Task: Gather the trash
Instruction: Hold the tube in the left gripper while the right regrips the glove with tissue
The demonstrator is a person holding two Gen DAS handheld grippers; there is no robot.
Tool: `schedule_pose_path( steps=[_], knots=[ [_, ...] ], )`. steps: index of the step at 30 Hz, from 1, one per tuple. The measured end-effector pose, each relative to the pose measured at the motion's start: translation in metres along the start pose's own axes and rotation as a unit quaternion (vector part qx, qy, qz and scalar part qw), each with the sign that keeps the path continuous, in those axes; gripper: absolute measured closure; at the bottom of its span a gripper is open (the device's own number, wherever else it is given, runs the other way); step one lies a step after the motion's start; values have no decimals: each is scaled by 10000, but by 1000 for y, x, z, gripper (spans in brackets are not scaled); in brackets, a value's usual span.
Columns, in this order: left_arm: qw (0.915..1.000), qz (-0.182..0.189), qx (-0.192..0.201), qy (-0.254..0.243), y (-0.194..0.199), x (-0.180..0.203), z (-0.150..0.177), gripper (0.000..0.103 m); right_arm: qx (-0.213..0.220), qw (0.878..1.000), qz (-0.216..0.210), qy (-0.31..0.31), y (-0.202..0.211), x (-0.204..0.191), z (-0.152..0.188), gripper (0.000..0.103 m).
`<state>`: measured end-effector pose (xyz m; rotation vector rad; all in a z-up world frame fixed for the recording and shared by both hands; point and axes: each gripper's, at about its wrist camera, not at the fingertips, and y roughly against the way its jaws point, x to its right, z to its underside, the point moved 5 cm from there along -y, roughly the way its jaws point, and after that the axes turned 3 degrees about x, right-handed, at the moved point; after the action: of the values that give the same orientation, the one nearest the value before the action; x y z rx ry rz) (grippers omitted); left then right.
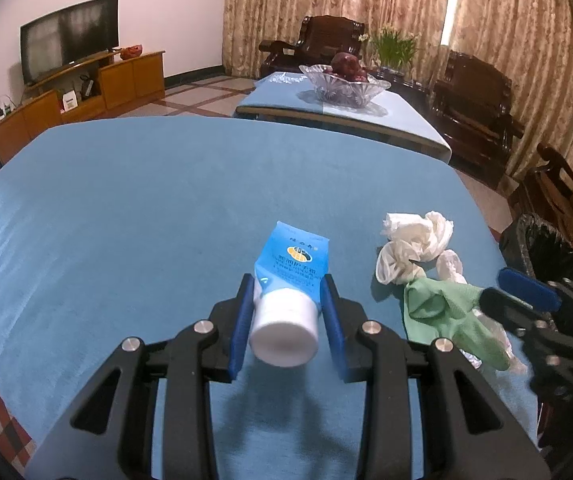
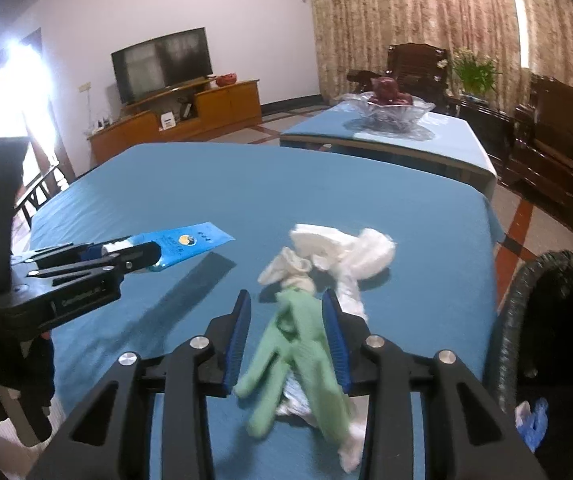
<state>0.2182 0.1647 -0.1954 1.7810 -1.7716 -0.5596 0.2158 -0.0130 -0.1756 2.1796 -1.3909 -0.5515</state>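
A blue tube with a white cap [image 1: 286, 292] sits between the fingers of my left gripper [image 1: 288, 284], which is shut on it; in the right wrist view the tube [image 2: 182, 244] is lifted off the blue table [image 1: 146, 208]. My right gripper [image 2: 286, 300] straddles a green glove [image 2: 298, 348] that lies on the table; its jaws are open around it. Crumpled white tissues [image 2: 342, 256] lie just beyond the glove and also show in the left wrist view [image 1: 414, 248]. The right gripper [image 1: 518, 292] shows at the right edge of the left wrist view.
A black-lined trash bin [image 2: 558, 320] stands at the table's right edge, with blue scraps [image 2: 534, 420] beside it. A second table holds a glass fruit bowl [image 1: 344, 84]. Dark wooden chairs [image 1: 474, 108], a TV [image 1: 70, 36] and curtains stand behind.
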Motion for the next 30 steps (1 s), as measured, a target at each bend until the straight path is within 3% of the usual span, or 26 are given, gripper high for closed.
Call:
schedule_pose_path(
  steps=[5,7,9,11,21,30],
  knots=[
    [10000,-8,-29,48,0,-5,3,71,-352,9992,170,55,-26,1,9,72],
    [10000,-1,-40,78,-1,-7,3,71,-520,9984,187,103,-36,1,16,80],
    [10000,6,-32,87,-1,-8,2,71,-623,9976,251,154,-41,2,20,98],
    [10000,5,-7,88,0,-7,0,71,-525,9983,231,120,-35,2,18,101],
    [9998,81,188,54,15,2,-10,71,211,9992,-255,-240,13,3,-18,102],
    [9999,32,113,23,14,0,-3,71,-241,9987,-333,-304,-11,-7,8,102]
  ],
)
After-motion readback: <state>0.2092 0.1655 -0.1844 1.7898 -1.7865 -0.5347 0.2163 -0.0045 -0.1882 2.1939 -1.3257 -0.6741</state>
